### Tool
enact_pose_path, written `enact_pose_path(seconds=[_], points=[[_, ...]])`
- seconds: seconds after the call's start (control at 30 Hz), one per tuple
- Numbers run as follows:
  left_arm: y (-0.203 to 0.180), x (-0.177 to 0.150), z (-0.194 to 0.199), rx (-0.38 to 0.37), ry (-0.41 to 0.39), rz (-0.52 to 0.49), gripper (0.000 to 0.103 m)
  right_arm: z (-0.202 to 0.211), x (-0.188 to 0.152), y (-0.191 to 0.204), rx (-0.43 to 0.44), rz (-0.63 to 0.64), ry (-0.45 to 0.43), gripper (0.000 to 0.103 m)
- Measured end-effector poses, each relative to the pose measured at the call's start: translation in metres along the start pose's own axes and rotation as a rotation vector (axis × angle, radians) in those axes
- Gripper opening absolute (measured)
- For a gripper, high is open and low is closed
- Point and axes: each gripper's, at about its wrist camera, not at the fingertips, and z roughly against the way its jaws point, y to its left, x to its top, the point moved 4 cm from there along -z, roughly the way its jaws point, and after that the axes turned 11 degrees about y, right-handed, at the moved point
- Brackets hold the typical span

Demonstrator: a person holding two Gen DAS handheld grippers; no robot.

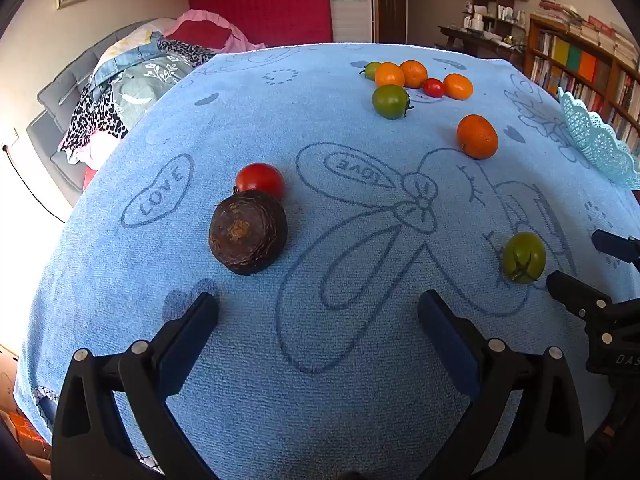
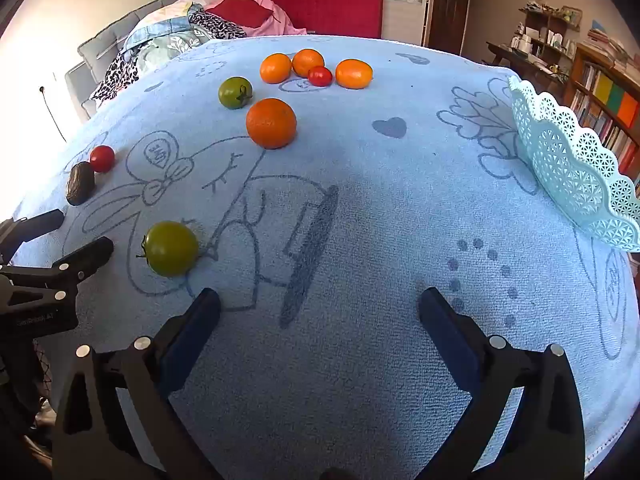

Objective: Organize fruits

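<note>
- Nearest, both the left gripper (image 1: 318, 312) and right gripper (image 2: 320, 308) hold their jaws apart, gripping nothing, over the blue towel (image 2: 360, 208).
- Just ahead-left of the right jaws: green tomato (image 2: 171, 248).
- Ahead-left of the left jaws: avocado (image 1: 248, 232) touching a red tomato (image 1: 260, 180).
- Farther ahead: tangerine (image 2: 271, 123), then clustered fruit.
- Far right: lace basket (image 2: 576, 168).

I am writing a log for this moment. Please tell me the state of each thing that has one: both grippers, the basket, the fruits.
left gripper: open, holds nothing
right gripper: open, holds nothing
lace basket: upright; inside not visible
nearest green tomato: on the towel, ungrasped
lone orange: on the towel, apart from the far cluster
</note>
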Motion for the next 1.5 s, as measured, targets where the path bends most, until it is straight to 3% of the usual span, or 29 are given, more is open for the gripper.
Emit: enact_pose_path(seconds=[1.5], points=[[-0.0001,0.0001,0.0002,0.0,-0.004,0.0,0.098,-0.0004,-0.0008,-0.0015,0.013,-0.002,0.003,0.101]])
